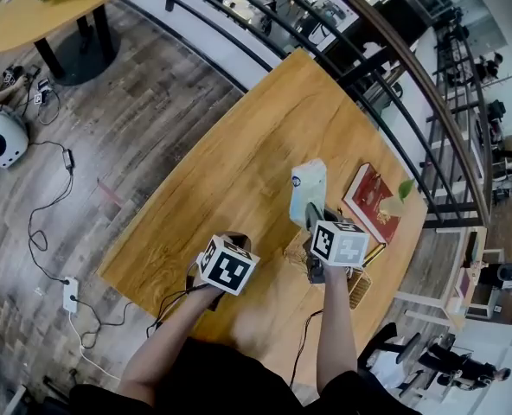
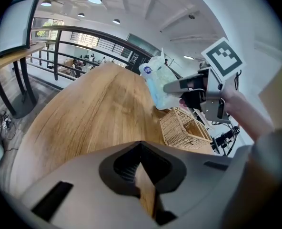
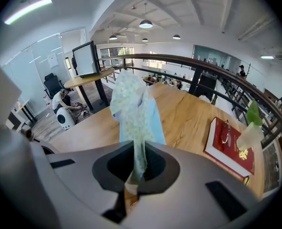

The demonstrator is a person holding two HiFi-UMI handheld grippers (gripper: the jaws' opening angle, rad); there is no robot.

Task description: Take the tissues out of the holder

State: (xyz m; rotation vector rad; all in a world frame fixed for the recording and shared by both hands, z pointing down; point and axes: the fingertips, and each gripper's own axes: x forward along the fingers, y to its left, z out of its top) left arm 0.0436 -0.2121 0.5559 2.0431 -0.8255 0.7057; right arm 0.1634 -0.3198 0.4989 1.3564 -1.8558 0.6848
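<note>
In the head view a pale blue-and-white tissue pack [image 1: 309,188] hangs in the air above the wicker holder [image 1: 358,288]. My right gripper [image 1: 316,221] is shut on the pack's lower end. In the right gripper view the crinkled wrapper [image 3: 133,106] rises straight out of the shut jaws [image 3: 131,184]. The left gripper view shows the pack [image 2: 157,84] lifted clear of the holder [image 2: 184,127], with the right gripper [image 2: 180,86] gripping it. My left gripper [image 1: 236,242] hovers over the table to the left of the holder. Its jaws [image 2: 145,191] are shut with nothing between them.
A red book [image 1: 373,202] with glasses [image 3: 226,132] on it lies at the table's right end, next to a small plant in a glass [image 3: 248,128]. The wooden table [image 1: 239,171] stands against a metal railing [image 1: 394,76]. Cables trail from both grippers off the near edge.
</note>
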